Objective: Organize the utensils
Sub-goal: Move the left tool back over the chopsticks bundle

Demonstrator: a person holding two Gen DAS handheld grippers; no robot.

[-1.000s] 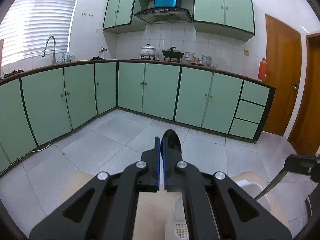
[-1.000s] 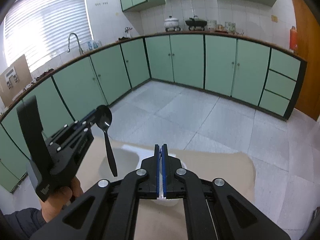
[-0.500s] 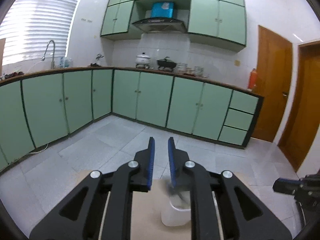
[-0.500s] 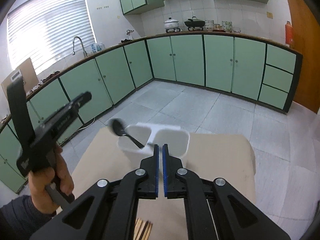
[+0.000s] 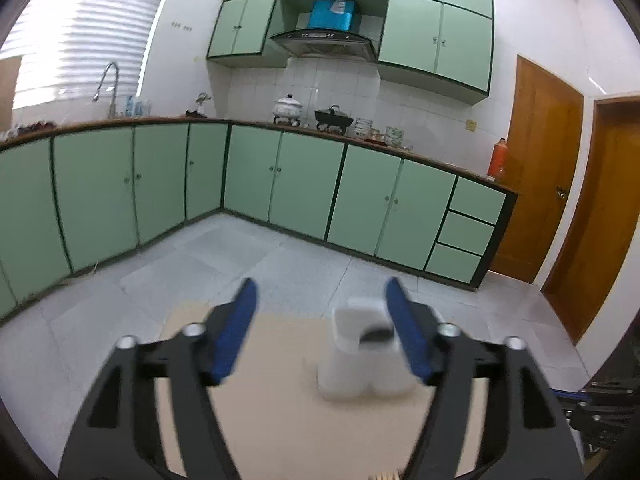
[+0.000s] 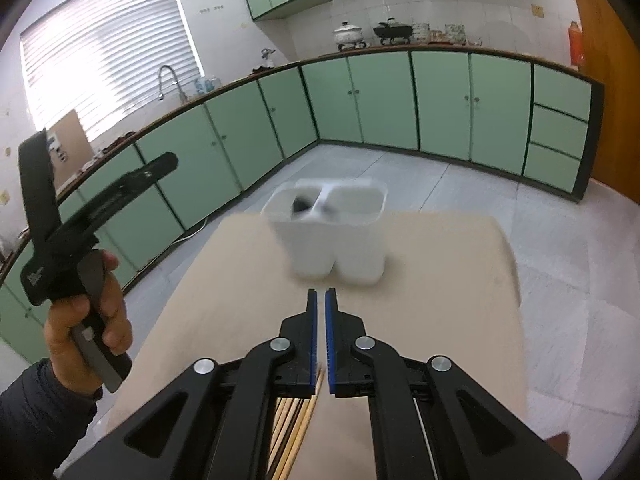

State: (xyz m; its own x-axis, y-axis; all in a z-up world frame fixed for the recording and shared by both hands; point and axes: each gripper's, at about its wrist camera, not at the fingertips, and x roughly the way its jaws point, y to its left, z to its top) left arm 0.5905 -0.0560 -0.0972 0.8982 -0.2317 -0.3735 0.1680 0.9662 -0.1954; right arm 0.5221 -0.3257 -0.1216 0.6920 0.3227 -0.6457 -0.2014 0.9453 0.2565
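Now we see our left gripper (image 5: 322, 330) wide open before the white plastic two-compartment holder (image 6: 334, 236), a black spoon (image 6: 300, 203) in its left compartment; our right gripper (image 6: 319, 312) is closed, empty.

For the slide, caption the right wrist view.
Right gripper shut above chopsticks, facing a white two-compartment holder with a dark spoon in its left compartment; left gripper raised.

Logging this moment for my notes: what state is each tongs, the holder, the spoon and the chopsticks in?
Left tongs: open, empty.
Right tongs: shut, nothing visibly gripped.
White utensil holder: upright on the table.
Black spoon: inside the holder's left compartment.
Chopsticks: lying on the table under the right tongs.
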